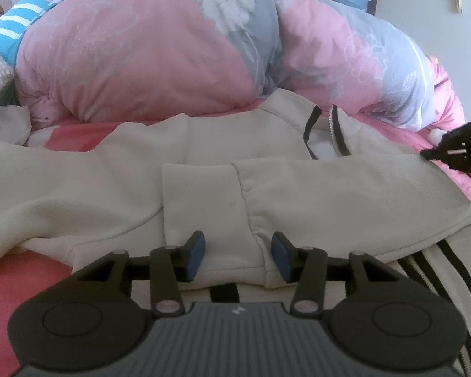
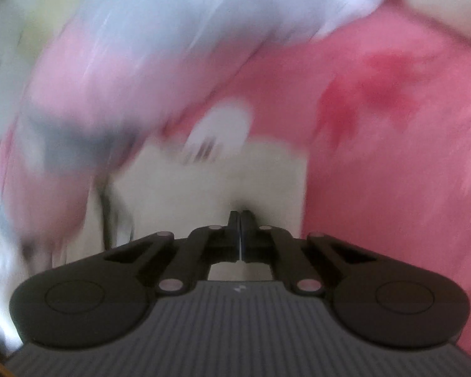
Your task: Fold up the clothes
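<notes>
Beige jacket spread on pink bed sheet, in front of pink floral quilt. Left gripper spread wide over jacket's sleeve cuff, gripping nothing. Right wrist view, blurred: right gripper pressed together, pinching jacket's beige fabric; quilt behind, up-left.

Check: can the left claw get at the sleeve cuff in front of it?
Probably yes. The left claw is open, its fingers either side of the cuff, which lies flat on the jacket with nothing over it.
</notes>
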{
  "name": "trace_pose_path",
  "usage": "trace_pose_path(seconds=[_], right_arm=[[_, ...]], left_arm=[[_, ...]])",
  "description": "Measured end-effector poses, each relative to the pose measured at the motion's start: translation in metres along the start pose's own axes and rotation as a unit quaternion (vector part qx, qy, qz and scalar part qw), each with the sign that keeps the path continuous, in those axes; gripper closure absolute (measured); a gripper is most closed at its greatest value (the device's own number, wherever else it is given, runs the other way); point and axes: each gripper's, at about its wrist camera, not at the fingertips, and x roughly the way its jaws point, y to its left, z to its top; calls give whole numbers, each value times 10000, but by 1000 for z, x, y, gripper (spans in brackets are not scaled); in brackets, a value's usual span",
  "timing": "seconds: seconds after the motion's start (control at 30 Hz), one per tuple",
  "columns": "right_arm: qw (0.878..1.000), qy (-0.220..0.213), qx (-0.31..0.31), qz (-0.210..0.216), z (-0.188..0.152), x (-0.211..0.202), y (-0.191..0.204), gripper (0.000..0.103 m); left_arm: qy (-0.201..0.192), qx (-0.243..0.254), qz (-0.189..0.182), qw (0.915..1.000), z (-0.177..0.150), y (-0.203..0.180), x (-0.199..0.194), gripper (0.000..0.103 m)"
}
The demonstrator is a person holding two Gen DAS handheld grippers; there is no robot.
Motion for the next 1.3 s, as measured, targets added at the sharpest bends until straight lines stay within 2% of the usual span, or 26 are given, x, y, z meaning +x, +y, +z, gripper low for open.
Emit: trace_pose_path(seconds=[0.07,0.13,0.2,0.23,0.37,0.43,0.47,0.53,0.57,0.63,0.7,0.73,0.83,0.87,0.9,0.93,1.0,1.03,1.13,1.2,1.23,1.3], right_arm=[[9993,-284,246,-79,7,-10,-8,98],[9979,-506,405,-69,11,-22,-14,98],[9983,-452,178,335,1,-42,-8,97],[9983,-412,83,405,-2,-47,-6,97],[9995,-165,-174,-215,-10,-33,-13,97],[9982,-42,-302,-524,-14,-26,-16,103],[9976,-69,-284,-630,-15,-27,-18,101],[9968,-428,32,-671,-13,-43,-22,97],[9967,-551,101,-583,-13,-52,-21,97],[9986,-515,-72,-7,-22,-71,-6,97],[9973,-86,-280,668,-35,-77,10,97],[9956,130,-342,867,-42,-77,14,96],[9947,678,-182,751,-64,-69,1,96],[9954,606,183,716,-68,-76,-16,102],[9948,533,547,680,-72,-83,-33,103],[9939,414,860,547,-76,-92,-46,100],[9959,43,883,176,-82,-121,-49,97],[9961,-79,856,191,-84,-132,-47,97],[9897,109,918,1093,-92,-134,-28,97],[9849,364,796,1494,-96,-117,-10,96],[9826,510,787,1600,-100,-109,-4,95],[9804,865,952,1491,-116,-92,-7,93]], left_arm=[[-4,-30,-27,10000,0,1,0,54],[-13,-44,-54,10000,0,2,1,52],[-20,-23,-69,10000,0,1,1,50],[-22,-9,-68,10000,-1,1,1,49],[-10,46,-17,10000,0,-1,1,49],[0,38,-19,10000,0,-1,1,49],[3,33,-23,10000,0,-1,1,49],[2,28,-31,10000,0,-1,1,49],[1,28,-36,10000,0,-1,1,48],[0,30,-42,10000,0,-1,1,48],[-1,27,-42,10000,0,-1,1,48],[-1,24,-43,10000,0,-1,1,48],[-6,-12,-68,10000,-1,0,1,48],[-5,-30,-82,10000,-1,1,1,48],[-5,-44,-96,9999,-1,1,1,48],[-7,-49,-109,9999,-1,2,2,47],[-9,-53,-131,9999,-1,2,2,45],[-10,-42,-129,9999,-1,1,2,45],[-9,-13,-92,10000,-1,0,2,45],[-10,-30,-97,9999,-1,0,2,45],[-12,-46,-107,9999,-1,1,1,45],[-19,-87,-140,9999,-1,2,1,45]])
